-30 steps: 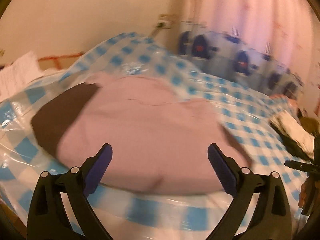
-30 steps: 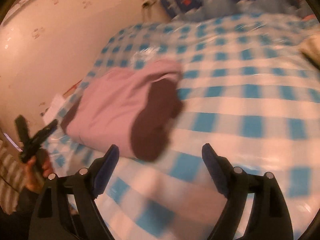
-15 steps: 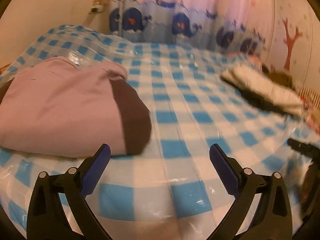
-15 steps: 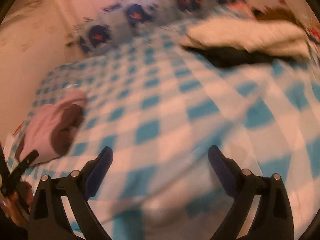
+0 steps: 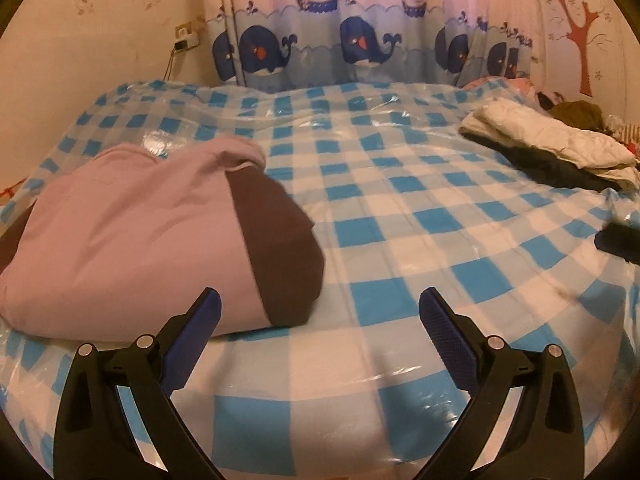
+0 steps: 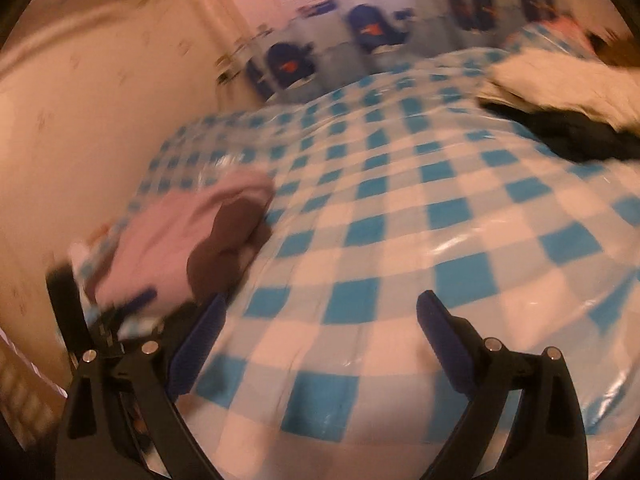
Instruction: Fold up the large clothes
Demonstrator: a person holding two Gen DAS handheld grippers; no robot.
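- My left gripper (image 5: 320,308) hangs over the bed, jaws spread wide and nothing between the blue pads, just checked cover beneath them.
- My right gripper (image 6: 318,312) is spread wide too, empty, with only blue-and-white squares showing between its fingers; this view is smeared with blur.
- The folded pink and brown garment (image 5: 160,240) lies on the left side of the bed, a rounded bundle with the pink cloth on top and a dark brown panel wrapping its right end.
- In the left wrist view that bundle sits just beyond my left finger (image 5: 192,340); I cannot tell whether the tip touches it.
- In the right wrist view the same bundle (image 6: 192,236) shows at the left, near the wall, and my other gripper (image 6: 108,312) is a dark blur in front of its near edge.
- The glossy blue checked bed cover (image 5: 400,240) lies wrinkled and shiny across the whole mattress.
- Well apart, at the far right of the bed, a pile of clothes (image 5: 552,144) waits unfolded: a white quilted piece on top of something black.
- Behind the bed hangs a whale-print curtain (image 5: 360,40), and a red tree decal (image 5: 580,28) marks the wall at the right.
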